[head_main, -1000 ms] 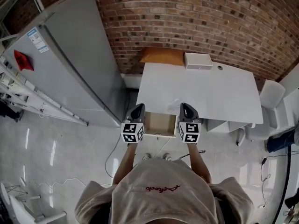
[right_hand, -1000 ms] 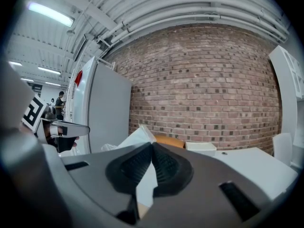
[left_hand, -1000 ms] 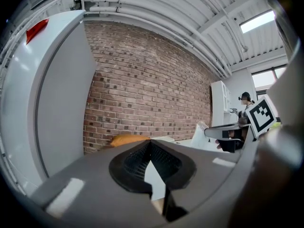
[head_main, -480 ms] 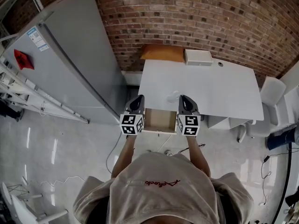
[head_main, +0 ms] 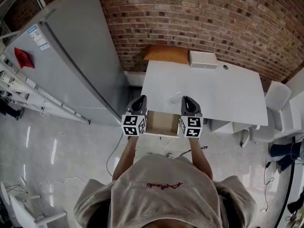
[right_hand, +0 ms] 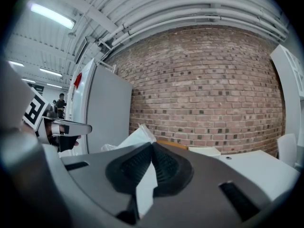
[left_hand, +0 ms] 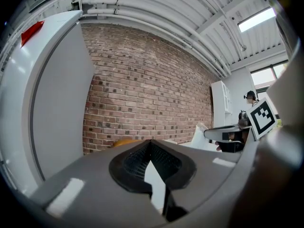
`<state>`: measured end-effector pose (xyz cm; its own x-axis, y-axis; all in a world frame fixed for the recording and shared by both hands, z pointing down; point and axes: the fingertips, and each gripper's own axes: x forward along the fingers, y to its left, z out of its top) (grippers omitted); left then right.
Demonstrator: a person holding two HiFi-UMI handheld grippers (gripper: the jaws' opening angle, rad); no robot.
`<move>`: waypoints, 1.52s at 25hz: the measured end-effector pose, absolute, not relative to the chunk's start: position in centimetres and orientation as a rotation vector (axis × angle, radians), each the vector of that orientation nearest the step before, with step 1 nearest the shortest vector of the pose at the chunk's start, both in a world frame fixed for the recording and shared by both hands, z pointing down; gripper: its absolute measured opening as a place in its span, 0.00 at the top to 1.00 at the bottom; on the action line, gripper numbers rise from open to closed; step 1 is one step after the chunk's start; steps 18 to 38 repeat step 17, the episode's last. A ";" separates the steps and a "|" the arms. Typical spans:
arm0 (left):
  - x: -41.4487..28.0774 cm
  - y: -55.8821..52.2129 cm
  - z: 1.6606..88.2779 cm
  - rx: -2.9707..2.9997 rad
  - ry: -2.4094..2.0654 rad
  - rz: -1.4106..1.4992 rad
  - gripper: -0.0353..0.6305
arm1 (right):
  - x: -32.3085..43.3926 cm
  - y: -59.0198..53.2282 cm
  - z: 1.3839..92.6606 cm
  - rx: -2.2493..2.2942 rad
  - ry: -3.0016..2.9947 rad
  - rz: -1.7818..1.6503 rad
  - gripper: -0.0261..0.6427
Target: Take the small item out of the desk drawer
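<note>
In the head view the wooden desk drawer stands pulled out from the front edge of the white desk, and its inside looks bare. A small crumpled white item lies on the desk just behind the drawer, between my two grippers. My left gripper hovers over the drawer's left side, my right gripper over its right side. Both are shut with nothing between the pads. The left gripper and the right gripper point level toward the brick wall, and the white item peeks up beyond the right jaws.
A tall grey fridge stands left of the desk against the brick wall. An orange pad and a white box sit at the desk's back edge. A white chair is at the right, a ladder at the left.
Both grippers have edged a little toward the desk and closer together over the open drawer. Their jaws stay shut.
</note>
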<state>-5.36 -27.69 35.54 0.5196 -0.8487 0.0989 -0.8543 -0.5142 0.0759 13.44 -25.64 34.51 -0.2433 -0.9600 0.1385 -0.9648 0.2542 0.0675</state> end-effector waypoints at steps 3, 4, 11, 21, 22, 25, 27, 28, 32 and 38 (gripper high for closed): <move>-5.2 -27.8 35.6 2.639 -1.482 0.075 0.93 | 13.5 -25.9 34.6 1.830 -2.363 0.046 0.94; -5.2 -27.9 35.6 2.639 -1.482 0.076 0.93 | 13.4 -25.9 34.6 1.830 -2.363 0.047 0.94; -5.1 -28.2 35.7 2.637 -1.482 0.072 0.93 | 13.4 -26.1 34.7 1.826 -2.361 0.048 0.94; -5.1 -28.3 36.1 2.628 -1.481 0.074 0.93 | 13.2 -26.2 34.9 1.814 -2.357 0.049 0.94; -5.1 -28.3 36.1 2.628 -1.481 0.074 0.93 | 13.2 -26.2 34.9 1.814 -2.357 0.049 0.94; -5.1 -28.3 36.1 2.628 -1.481 0.074 0.93 | 13.2 -26.2 34.9 1.814 -2.357 0.049 0.94; -5.1 -28.3 36.1 2.628 -1.481 0.074 0.93 | 13.2 -26.2 34.9 1.814 -2.357 0.049 0.94; -5.1 -28.3 36.1 2.628 -1.481 0.074 0.93 | 13.2 -26.2 34.9 1.814 -2.357 0.049 0.94; -5.1 -28.3 36.1 2.628 -1.481 0.074 0.93 | 13.2 -26.2 34.9 1.814 -2.357 0.049 0.94; -5.1 -28.3 36.1 2.628 -1.481 0.074 0.93 | 13.2 -26.2 34.9 1.814 -2.357 0.049 0.94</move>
